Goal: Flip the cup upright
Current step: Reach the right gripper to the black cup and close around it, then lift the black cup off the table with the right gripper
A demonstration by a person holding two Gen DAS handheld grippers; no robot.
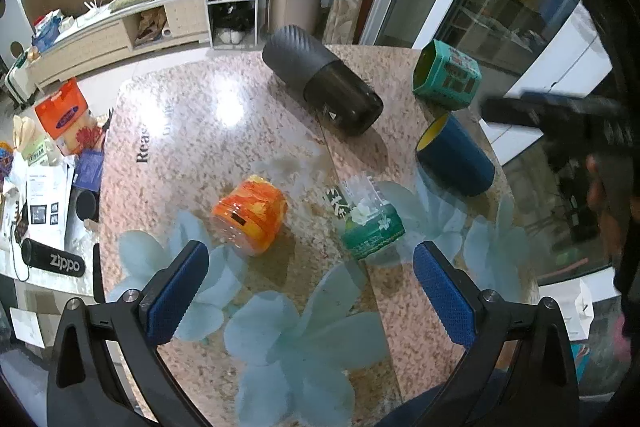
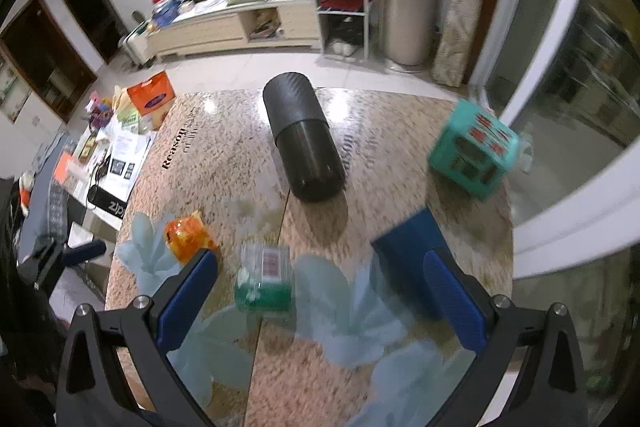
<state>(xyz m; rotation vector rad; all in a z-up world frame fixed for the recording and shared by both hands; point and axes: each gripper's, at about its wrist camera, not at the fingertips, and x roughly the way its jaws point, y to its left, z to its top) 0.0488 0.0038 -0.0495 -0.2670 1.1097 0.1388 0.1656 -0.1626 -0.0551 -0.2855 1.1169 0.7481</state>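
A dark blue cup [image 1: 454, 157] with a yellow inside lies on its side at the right of the granite table [image 1: 224, 131]. In the right wrist view it [image 2: 408, 247] lies just beyond my right finger pad [image 2: 454, 303], blurred. My left gripper [image 1: 312, 291] is open and empty over the near table edge, well short of the cup. My right gripper [image 2: 320, 299] is open and empty, its right finger close to the cup. The other gripper [image 1: 552, 111] shows dark and blurred right of the cup in the left wrist view.
A large black cylinder [image 1: 320, 83] lies on its side at the table's middle back. A teal tin [image 1: 446, 75] lies at the back right. An orange jar [image 1: 250, 215] and a clear green-based cup [image 1: 366, 223] lie on the near table. A cluttered side table [image 1: 44, 211] stands left.
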